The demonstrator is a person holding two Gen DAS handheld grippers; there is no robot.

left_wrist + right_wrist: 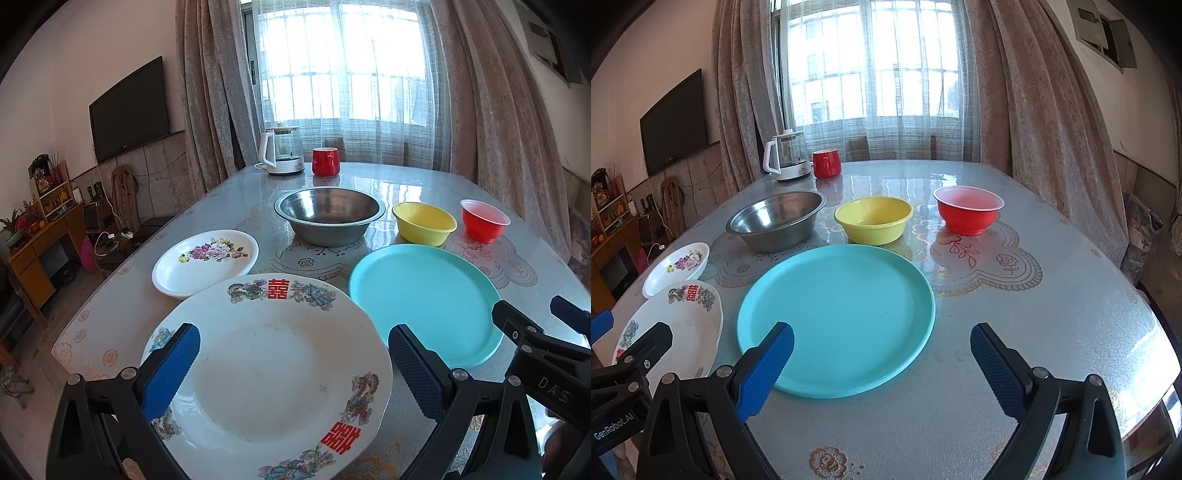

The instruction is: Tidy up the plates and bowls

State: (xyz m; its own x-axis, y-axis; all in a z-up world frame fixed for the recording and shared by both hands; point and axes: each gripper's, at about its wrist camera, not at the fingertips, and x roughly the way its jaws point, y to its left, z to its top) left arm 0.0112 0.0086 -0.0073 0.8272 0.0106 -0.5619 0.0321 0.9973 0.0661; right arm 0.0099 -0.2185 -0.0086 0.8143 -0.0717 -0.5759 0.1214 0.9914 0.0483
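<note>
My left gripper (293, 363) is spread wide with nothing in it; its two blue fingers (171, 373) straddle the big white plate (266, 373) with red characters and dragons, which lies flat on the table (388, 184) directly between and under them. Just past the left fingertip, slightly further out, the small flowered dish (205, 262) sits with the big plate's rim overlapping its near edge. Straight beyond the fingers stands the steel bowl (328, 219). Behind it, at the far end of the table, are a kettle (282, 155) and a red mug (325, 161).

My right gripper (882, 363) is just as far open and also holds nothing. The teal plate (836, 319) lies between its fingers, shifted toward the left one, whose tip (768, 369) hovers over the plate's near rim; the right finger is clear of it, above bare tabletop. Ahead of the teal plate, the yellow bowl (873, 219) stands close to its far edge, and the red bowl (967, 208) is off beyond the right finger.
</note>
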